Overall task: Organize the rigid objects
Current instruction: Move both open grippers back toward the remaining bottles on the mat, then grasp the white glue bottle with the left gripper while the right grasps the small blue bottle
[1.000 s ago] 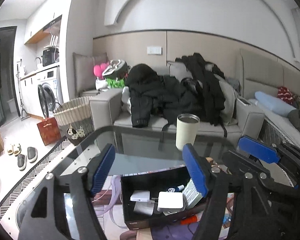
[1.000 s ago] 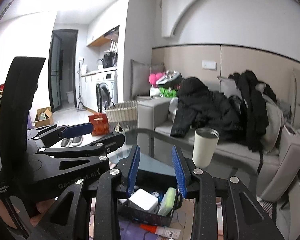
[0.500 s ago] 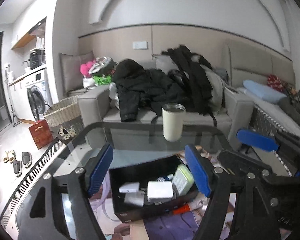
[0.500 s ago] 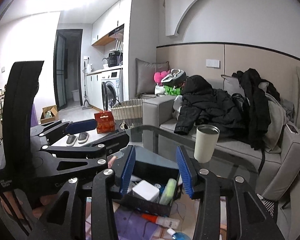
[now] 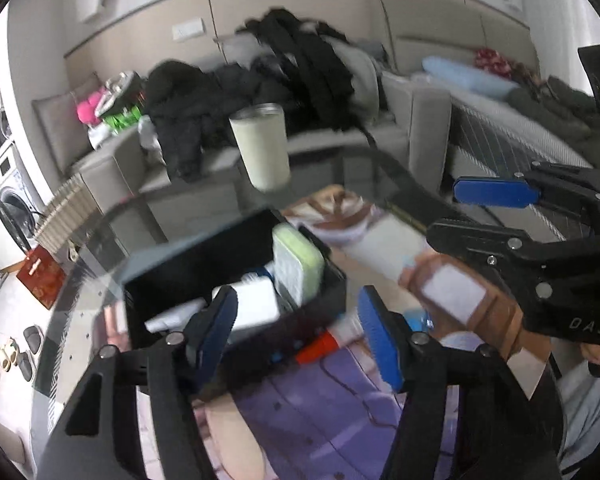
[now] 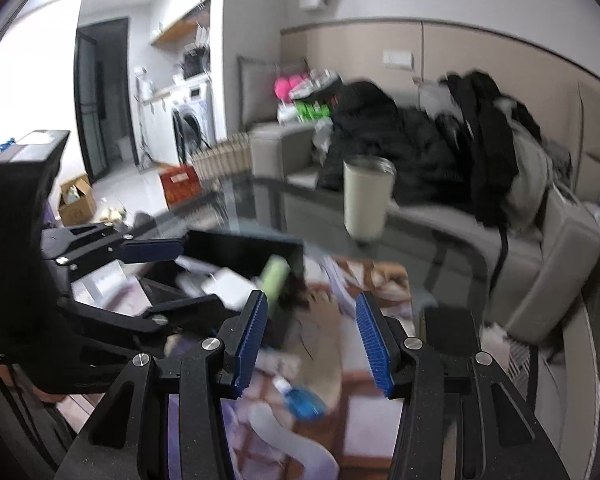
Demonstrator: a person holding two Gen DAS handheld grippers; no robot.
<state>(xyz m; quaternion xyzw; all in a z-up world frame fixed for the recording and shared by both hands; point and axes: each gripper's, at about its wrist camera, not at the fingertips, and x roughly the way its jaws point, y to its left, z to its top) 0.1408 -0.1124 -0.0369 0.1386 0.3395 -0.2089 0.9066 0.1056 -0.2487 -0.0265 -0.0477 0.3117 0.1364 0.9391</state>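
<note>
A black open box [image 5: 188, 264] stands on the glass table and holds a pale green case [image 5: 298, 266], white adapters [image 5: 256, 304] and small items; it also shows in the right wrist view [image 6: 244, 252]. A tube with a red cap [image 5: 328, 340] lies by the box's front. My left gripper [image 5: 300, 334] is open and empty just above the box's near right corner. My right gripper [image 6: 310, 344] is open and empty to the right of the box, above a blue-capped item [image 6: 306, 400]. The views are blurred.
A cream tumbler [image 5: 262, 146] stands on the glass table [image 5: 204, 204] at the far side. A grey sofa [image 6: 540, 248] piled with dark clothes lies beyond. Printed sheets and a purple cloth [image 5: 320, 408] cover the near table. A wicker basket [image 6: 220, 160] is at left.
Both grippers have moved forward and down toward the box and tilted. The right gripper's jaws have opened wider. Nothing has been taken hold of.
</note>
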